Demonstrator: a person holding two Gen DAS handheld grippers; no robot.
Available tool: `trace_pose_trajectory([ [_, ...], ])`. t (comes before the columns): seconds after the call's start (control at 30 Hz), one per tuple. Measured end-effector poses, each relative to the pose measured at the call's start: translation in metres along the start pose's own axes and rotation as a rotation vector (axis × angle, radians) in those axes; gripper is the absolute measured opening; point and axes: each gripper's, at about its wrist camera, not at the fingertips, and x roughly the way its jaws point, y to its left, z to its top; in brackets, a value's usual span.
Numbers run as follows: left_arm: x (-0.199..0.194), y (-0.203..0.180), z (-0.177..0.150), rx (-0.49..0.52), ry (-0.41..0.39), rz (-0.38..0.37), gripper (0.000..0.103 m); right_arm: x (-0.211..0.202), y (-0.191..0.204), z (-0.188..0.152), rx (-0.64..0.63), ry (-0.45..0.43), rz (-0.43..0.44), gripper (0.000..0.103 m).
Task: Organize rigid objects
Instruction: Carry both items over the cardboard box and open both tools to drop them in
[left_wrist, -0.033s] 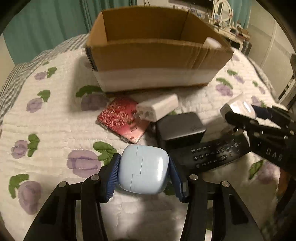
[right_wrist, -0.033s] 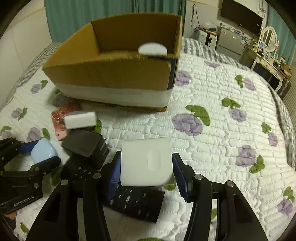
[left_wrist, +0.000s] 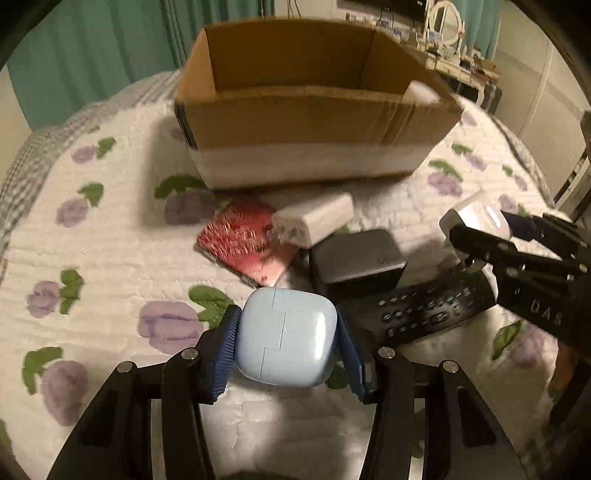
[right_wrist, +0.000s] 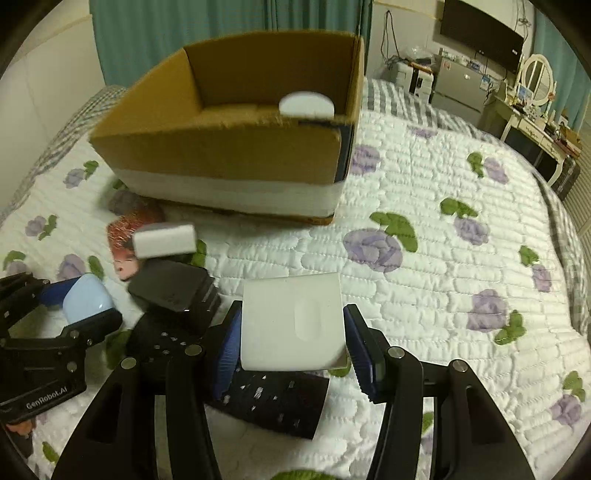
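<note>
My left gripper (left_wrist: 287, 338) is shut on a light blue earbud case (left_wrist: 286, 336), held just above the quilt; it also shows in the right wrist view (right_wrist: 86, 304). My right gripper (right_wrist: 293, 328) is shut on a white square box (right_wrist: 293, 326), seen from the left wrist view too (left_wrist: 476, 218). An open cardboard box (left_wrist: 314, 122) stands ahead of both, with a white round thing (right_wrist: 306, 105) inside at its right end. On the quilt lie a red patterned card (left_wrist: 245, 245), a white charger (left_wrist: 314, 219), a black case (left_wrist: 354, 258) and a black remote (left_wrist: 428, 306).
The floral quilt (right_wrist: 443, 258) covers the bed; its right half is bare. A dresser with a mirror (right_wrist: 537, 79), a TV (right_wrist: 480, 35) and teal curtains (left_wrist: 92, 48) stand beyond the bed.
</note>
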Motion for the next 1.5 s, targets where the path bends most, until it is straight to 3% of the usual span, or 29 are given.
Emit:
trace_pose_trajectory([
  [0.37, -0.077, 0.003, 0.049, -0.008, -0.144, -0.036, 0.051, -0.076, 0.01, 0.028, -0.01, -0.107, 0.007, 0.052],
  [0.67, -0.105, 0.008, 0.126, 0.021, -0.256, -0.03, 0.051, -0.119, 0.003, 0.084, -0.042, -0.212, -0.04, 0.052],
  [0.8, -0.088, 0.012, 0.163, 0.03, -0.289, -0.023, 0.051, -0.119, 0.0, 0.107, -0.077, -0.237, -0.056, 0.052],
  [0.9, -0.055, 0.017, 0.186, 0.027, -0.266, -0.019, 0.051, -0.113, -0.007, 0.122, -0.079, -0.249, -0.056, 0.052],
  [1.17, 0.019, 0.019, 0.2, 0.049, -0.217, -0.041, 0.052, -0.066, -0.024, 0.148, -0.076, -0.231, -0.04, 0.052],
  [1.27, 0.029, 0.017, 0.201, 0.068, -0.207, -0.034, 0.054, -0.048, -0.03, 0.153, -0.06, -0.222, -0.027, 0.052],
  [1.37, 0.028, 0.018, 0.201, 0.072, -0.225, 0.019, 0.063, -0.04, -0.028, 0.157, -0.057, -0.217, -0.021, 0.052],
  [1.5, 0.013, 0.028, 0.199, 0.065, -0.232, -0.005, 0.065, -0.035, -0.022, 0.162, -0.042, -0.217, -0.022, 0.052],
])
